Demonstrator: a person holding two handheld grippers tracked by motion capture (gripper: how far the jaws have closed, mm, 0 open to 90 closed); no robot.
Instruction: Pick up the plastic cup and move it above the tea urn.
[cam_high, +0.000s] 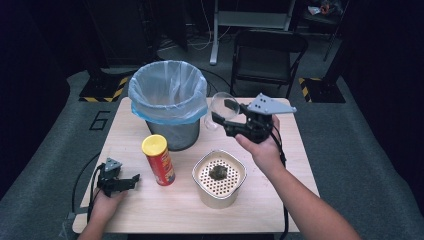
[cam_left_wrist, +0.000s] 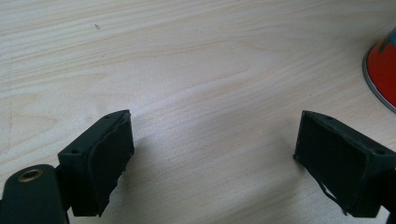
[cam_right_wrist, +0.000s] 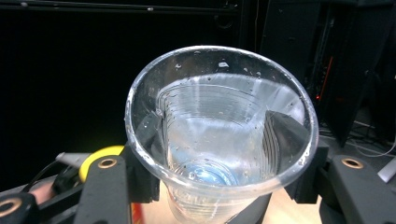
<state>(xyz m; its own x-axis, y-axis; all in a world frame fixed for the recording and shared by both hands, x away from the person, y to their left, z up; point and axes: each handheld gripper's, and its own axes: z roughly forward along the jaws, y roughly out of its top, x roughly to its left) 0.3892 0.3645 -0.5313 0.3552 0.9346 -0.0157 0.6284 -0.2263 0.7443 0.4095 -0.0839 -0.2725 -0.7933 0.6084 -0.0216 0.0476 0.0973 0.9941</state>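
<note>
High view: a clear cup (cam_high: 220, 111) is held clenched in the right tool (cam_high: 231, 116) beside the bin (cam_high: 167, 95), not yet tipped; left tool (cam_high: 131, 180) lies released.

White numeral 6 on the floor mat (cam_high: 99, 120), left of table (cam_high: 150, 210)

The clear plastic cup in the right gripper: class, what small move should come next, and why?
Probably carry the cup leftward over the lined bin. The right gripper holds it clamped, lifted above the table right beside the bin's rim, and it looks emptied onto the white strainer, where dark residue sits. The left gripper rests open by the red can.
</note>
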